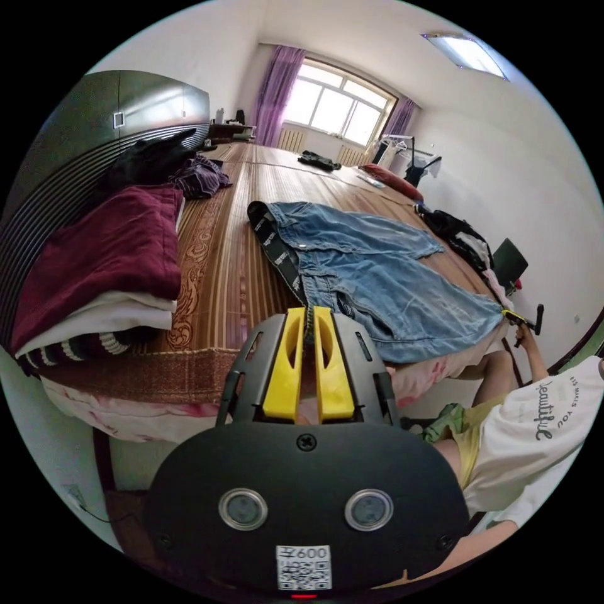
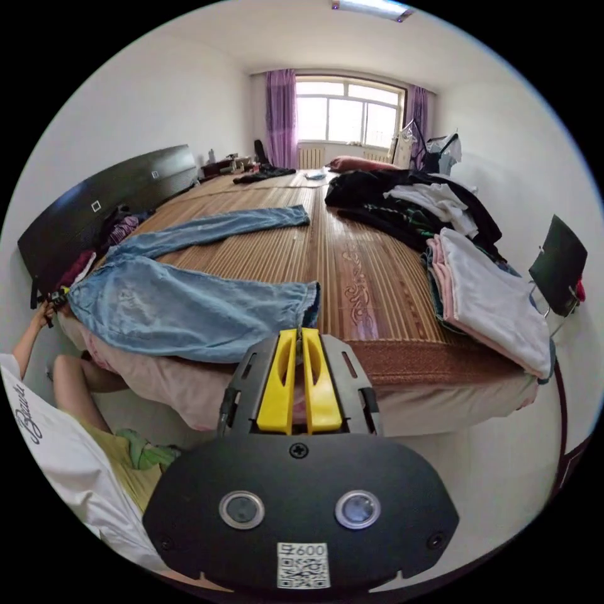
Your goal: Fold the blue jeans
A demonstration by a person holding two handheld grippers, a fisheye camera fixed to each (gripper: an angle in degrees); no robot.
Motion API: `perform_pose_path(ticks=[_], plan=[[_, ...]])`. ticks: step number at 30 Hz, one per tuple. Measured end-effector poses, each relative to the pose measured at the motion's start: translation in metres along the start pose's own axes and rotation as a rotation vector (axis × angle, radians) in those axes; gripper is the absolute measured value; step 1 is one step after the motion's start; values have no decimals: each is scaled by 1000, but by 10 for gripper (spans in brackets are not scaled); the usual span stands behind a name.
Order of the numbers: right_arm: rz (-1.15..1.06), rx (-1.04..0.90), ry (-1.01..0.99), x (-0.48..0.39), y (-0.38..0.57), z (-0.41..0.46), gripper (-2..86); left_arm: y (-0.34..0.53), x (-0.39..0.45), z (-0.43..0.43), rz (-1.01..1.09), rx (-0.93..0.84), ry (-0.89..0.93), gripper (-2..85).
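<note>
Jeans: the blue jeans [image 2: 182, 302] lie spread flat on the bed's brown mat [image 2: 371, 283], near the bed's edge. One leg points toward the window [image 2: 346, 113], and the other runs along the bed's edge.

Jeans top: in the left gripper view the waistband [image 1: 277, 242] is dark inside, and its near end runs right up to the yellow jaws.

Left gripper: the left gripper [image 1: 308, 321] has its yellow jaws almost together at the waist end of the jeans. There seems to be cloth in the thin gap (but I cannot tell for sure that it is pinched).

Right gripper: the right gripper [image 2: 299, 340] has its jaws nearly closed, just a slit between them. It is just beside a leg's hem [image 2: 308, 302]. I cannot tell if it has hold of the hem.

Folded clothes: a pile with a dark red top [image 1: 113, 264] sits by the headboard [image 1: 75, 157].

Other pile: pink and white clothes [image 2: 484, 296] are stacked on the far side, with dark clothes [image 2: 390, 201] behind them.

Person: someone in a white shirt [image 1: 535, 434] stands by the bed.
</note>
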State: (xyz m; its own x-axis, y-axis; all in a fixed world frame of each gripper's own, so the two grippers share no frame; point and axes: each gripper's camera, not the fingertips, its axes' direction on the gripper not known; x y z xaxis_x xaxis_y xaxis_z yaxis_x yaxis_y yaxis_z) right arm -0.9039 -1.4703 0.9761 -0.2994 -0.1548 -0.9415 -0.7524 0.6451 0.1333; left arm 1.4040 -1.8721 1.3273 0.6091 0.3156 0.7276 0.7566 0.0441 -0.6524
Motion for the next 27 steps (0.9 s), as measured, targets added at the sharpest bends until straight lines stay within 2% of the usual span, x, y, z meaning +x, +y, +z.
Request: perform_pose_path(ticks=[4, 7, 9, 10, 12, 14, 17, 20, 23, 27], plan=[[44, 38, -35, 26, 13, 0, -9, 14, -11, -24, 0, 37, 81, 30], [59, -62, -19, 43, 31, 29, -9, 56, -31, -1, -50, -67, 73, 29], [50, -132, 12, 46, 39, 51, -9, 78, -45, -5, -107, 62, 142, 29], [48, -105, 28, 46, 39, 54, -9, 84, -53, -9, -163, 103, 190, 29], [40, -29, 55, 48, 36, 49, -9, 88, -51, -17, -143, 150, 185, 29], [38, 25, 50, 59, 30, 48, -9, 89, -50, -15, -109, 105, 136, 27], [29, -137, 21, 81, 28, 80, -9, 93, -64, -9, -148, 103, 179, 24], [53, -162, -6, 98, 40, 101, -9, 107, -78, -2, -220, 123, 202, 17], [95, -94, -16, 117, 56, 111, -8, 134, -88, 3, -301, 110, 77, 11], [201, 13, 70, 144, 67, 114, -6, 166, -79, 9, -266, 117, -29, 13]])
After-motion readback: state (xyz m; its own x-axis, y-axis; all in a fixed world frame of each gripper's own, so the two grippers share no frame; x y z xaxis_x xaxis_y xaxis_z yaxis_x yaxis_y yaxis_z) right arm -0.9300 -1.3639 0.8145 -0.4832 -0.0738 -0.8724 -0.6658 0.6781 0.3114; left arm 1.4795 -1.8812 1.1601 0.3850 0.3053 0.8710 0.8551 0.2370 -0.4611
